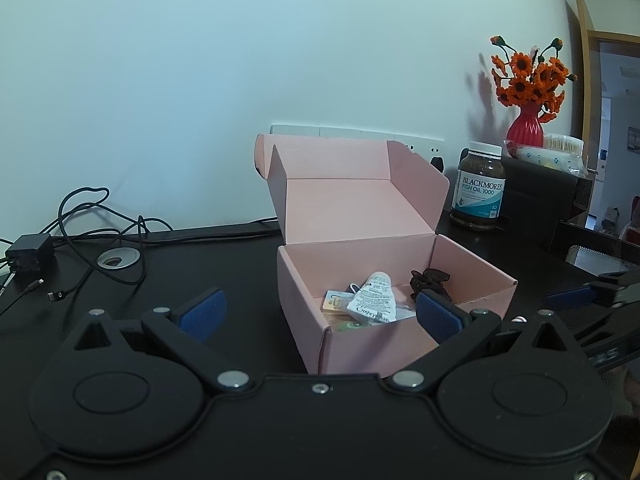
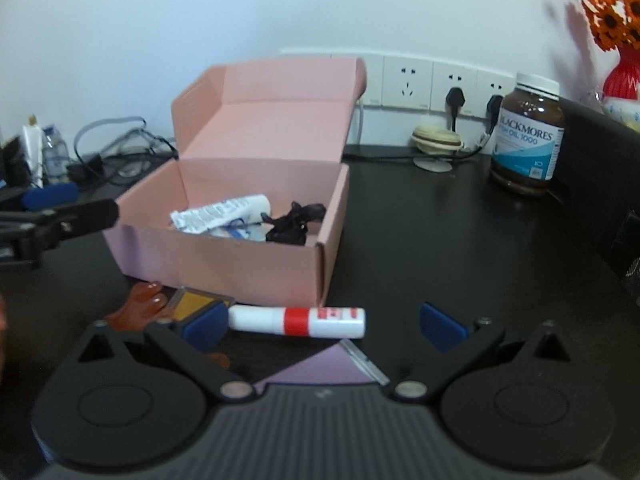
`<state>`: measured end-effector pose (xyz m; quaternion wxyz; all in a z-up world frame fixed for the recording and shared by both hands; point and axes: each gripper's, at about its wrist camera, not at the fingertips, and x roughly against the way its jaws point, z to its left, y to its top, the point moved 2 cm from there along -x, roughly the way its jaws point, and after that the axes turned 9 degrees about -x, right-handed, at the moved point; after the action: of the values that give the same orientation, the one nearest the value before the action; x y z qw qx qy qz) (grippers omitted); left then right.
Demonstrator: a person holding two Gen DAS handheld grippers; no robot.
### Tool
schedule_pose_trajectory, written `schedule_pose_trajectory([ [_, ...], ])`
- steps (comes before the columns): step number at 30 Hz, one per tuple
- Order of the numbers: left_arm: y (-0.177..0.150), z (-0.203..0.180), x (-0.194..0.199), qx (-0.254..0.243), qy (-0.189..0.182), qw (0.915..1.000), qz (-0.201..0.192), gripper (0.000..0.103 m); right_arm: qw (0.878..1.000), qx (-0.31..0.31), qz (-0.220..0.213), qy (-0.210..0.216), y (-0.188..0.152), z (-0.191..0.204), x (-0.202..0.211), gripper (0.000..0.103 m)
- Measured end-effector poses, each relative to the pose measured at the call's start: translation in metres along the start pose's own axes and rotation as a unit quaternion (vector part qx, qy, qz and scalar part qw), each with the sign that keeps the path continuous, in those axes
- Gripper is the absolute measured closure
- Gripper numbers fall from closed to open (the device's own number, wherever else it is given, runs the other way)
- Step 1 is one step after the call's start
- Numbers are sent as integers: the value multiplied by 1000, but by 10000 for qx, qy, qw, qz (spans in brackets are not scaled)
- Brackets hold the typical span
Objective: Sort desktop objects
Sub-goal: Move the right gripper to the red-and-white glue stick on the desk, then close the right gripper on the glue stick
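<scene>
Two claws spread and empty: right gripper (image 2: 322, 326) low over white tube (image 2: 298, 321) beside pink box (image 2: 224, 256), apparently lining up a pick; left gripper (image 1: 320, 312) facing box, likely waiting.

Light: dim, cool, even | flowers (image 1: 530, 76) shadowed on wall | right wrist view soft-blurred | fisheye corners dark, bowed

The pink box (image 2: 224, 252) stands open-topped, its raised lid (image 2: 276, 112) blocking entry from 12 o'clock. At its 6 o'clock wall, the white tube (image 2: 298, 322), amber case (image 2: 198, 306) and purple card (image 2: 316, 368) crowd the desk (image 2: 460, 248). Toward 2 o'clock the desk lies bare up to the brown bottle (image 2: 528, 136).
</scene>
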<state>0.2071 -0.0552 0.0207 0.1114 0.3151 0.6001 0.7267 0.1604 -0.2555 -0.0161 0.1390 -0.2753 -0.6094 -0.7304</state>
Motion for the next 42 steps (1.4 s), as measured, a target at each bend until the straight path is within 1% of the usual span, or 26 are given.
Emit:
schedule_pose_trajectory([
  [6, 0, -1, 0, -43, 7, 10000, 23, 0, 9996, 68, 189, -201, 2, 12, -16, 2],
  [10, 0, 0, 0, -2, 27, 10000, 21, 0, 9995, 81, 194, -239, 3, 14, -20, 2],
  [14, 0, 2, -1, 71, 24, 10000, 63, 0, 9996, -14, 223, -182, 5, 11, -23, 3],
  [16, 0, 3, -2, 95, 26, 9999, 68, 0, 9995, -91, 280, -118, 6, 7, -22, 6],
  [18, 0, 3, -2, 108, 32, 9999, 70, 0, 9993, 3, 328, -176, 5, 4, -21, 12],
  [19, 0, 3, -2, 109, 37, 9999, 73, 0, 9992, 62, 348, -211, 5, 2, -21, 13],
  [24, 0, 1, -2, 65, 51, 9999, 64, 0, 9990, 190, 350, -217, 5, -11, -15, 13],
  [33, 0, 2, -1, 92, 82, 9999, 58, 0, 9969, 683, 391, -64, 5, -5, -13, 11],
  [37, -1, 3, -1, 116, 71, 9999, 76, 0, 9976, 577, 371, -69, 6, -11, -15, 11],
  [40, 0, 3, -2, 95, 59, 9999, 84, 0, 9983, 474, 337, -31, 4, -13, -16, 12],
  [42, 0, 2, -2, 77, 52, 9999, 83, 0, 9984, 458, 328, -10, 4, -13, -16, 15],
])
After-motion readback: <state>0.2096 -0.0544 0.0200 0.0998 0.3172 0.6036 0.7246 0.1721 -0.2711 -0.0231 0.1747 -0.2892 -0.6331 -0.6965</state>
